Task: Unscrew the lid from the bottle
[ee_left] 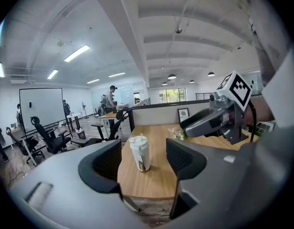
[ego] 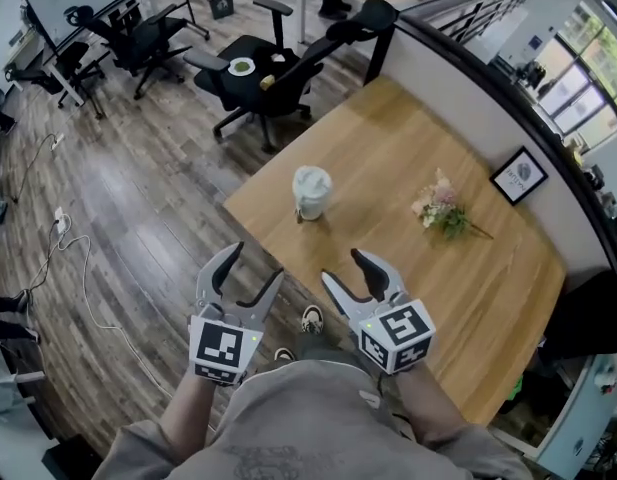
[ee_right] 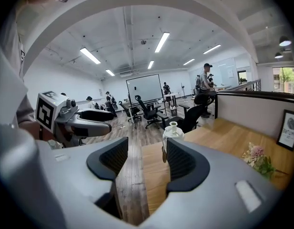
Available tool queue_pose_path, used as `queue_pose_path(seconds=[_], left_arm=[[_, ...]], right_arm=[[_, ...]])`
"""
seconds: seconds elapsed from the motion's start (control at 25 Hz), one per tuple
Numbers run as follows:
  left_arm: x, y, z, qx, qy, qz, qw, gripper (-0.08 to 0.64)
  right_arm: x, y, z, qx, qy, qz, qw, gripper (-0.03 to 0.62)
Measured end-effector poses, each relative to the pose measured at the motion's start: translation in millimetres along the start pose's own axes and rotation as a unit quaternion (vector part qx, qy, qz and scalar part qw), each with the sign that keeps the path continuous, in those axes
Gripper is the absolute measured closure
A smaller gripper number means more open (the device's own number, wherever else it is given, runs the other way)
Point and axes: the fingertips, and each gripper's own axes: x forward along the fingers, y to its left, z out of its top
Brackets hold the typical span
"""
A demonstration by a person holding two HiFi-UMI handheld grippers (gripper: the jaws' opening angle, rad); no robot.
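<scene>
Your left gripper and right gripper are both released, with nothing between the jaws, and you hold them side by side short of the table edge. That suits an approach. The bottle stands upright ahead near the corner, its lid on and untouched.

head view steeply down, other two near level, all share bottle
</scene>
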Motion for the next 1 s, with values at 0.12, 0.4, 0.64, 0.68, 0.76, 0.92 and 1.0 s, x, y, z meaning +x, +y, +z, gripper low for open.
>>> queue_pose_path(seconds=[0.12,0.4,0.64,0.68,0.76,0.92,1.0], left_arm=[[28,5,-3,0.002,0.012,-0.002,0.9999,0.265],[87,8,-23,0.009,0.057,-0.016,0.9982,0.227],[125,6,-44,0.019,0.08,-0.031,0.9961,0.202],[130,7,-49,0.017,0.081,-0.034,0.996,0.19],[141,10,-60,0.013,0.08,-0.04,0.9959,0.184],[167,16,-77,0.012,0.084,-0.066,0.9942,0.168],[177,14,-85,0.017,0.091,-0.085,0.9921,0.162]], right_arm=[[19,-20,1,0.001,0.005,0.007,1.0,0.354],[57,-62,6,0.006,0.009,0.022,1.0,0.354],[84,-79,18,0.011,-0.006,0.023,1.0,0.34],[88,-80,19,0.012,-0.008,0.023,1.0,0.323],[99,-81,21,0.013,-0.01,0.019,1.0,0.296],[122,-88,19,0.009,-0.002,0.0,1.0,0.259],[133,-90,16,0.011,0.005,-0.011,1.0,0.253]])
